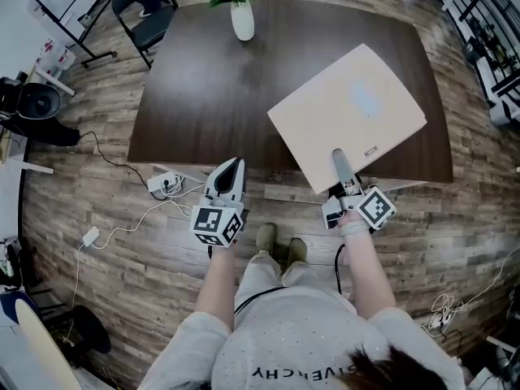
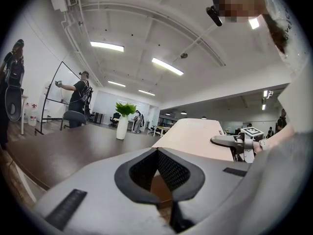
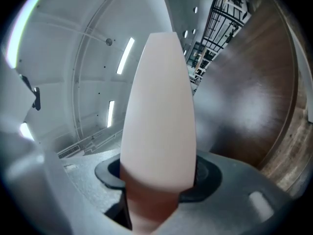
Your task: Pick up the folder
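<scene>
Clamping the folder (image 3: 157, 106), right hand-held gripper (image 3: 157, 177) sees only its edge.

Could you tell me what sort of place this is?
Probably an open-plan office or lab: a large dark table with a potted plant, an office chair beside it, and strip lights overhead.

grey left gripper (image 1: 231, 163) and right gripper (image 1: 337, 154), square-marker cubes (image 1: 217, 224); grey lettered shirt (image 1: 302, 341).
</scene>
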Action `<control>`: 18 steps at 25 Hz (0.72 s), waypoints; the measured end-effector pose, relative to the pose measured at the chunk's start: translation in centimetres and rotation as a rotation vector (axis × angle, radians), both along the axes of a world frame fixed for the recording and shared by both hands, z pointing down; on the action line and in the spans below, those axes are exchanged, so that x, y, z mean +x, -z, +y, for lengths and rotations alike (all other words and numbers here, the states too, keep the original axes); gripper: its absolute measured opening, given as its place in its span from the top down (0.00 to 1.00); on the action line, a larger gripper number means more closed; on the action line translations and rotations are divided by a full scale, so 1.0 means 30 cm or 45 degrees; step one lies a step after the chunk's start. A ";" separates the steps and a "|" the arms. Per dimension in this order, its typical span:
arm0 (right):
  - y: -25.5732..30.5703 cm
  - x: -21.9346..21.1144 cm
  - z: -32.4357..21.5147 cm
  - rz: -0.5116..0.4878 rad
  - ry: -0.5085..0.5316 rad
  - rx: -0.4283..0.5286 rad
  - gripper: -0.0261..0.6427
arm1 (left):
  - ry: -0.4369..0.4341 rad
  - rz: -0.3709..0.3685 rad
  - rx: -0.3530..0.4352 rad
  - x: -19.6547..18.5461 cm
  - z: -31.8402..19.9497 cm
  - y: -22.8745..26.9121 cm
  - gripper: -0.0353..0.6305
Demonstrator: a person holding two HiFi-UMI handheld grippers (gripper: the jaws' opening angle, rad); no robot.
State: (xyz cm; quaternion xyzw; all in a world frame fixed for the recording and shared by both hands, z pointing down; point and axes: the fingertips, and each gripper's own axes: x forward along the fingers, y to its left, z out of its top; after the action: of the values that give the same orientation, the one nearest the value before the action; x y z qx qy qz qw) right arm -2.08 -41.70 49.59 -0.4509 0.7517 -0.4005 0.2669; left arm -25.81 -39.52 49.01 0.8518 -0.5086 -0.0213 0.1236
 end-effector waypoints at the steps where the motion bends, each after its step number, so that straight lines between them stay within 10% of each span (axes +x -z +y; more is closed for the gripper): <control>1: 0.011 -0.001 -0.001 0.016 -0.005 0.005 0.59 | -0.002 0.001 0.001 -0.005 -0.002 0.007 0.95; 18: 0.160 -0.012 -0.002 0.458 -0.066 0.156 0.59 | 0.020 0.000 0.039 -0.083 -0.015 0.111 0.95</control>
State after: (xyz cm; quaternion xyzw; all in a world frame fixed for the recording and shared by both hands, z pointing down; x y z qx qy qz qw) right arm -2.44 -41.78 44.80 -0.5173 0.7984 -0.2600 0.1654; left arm -28.31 -39.98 45.69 0.8497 -0.5147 -0.0303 0.1103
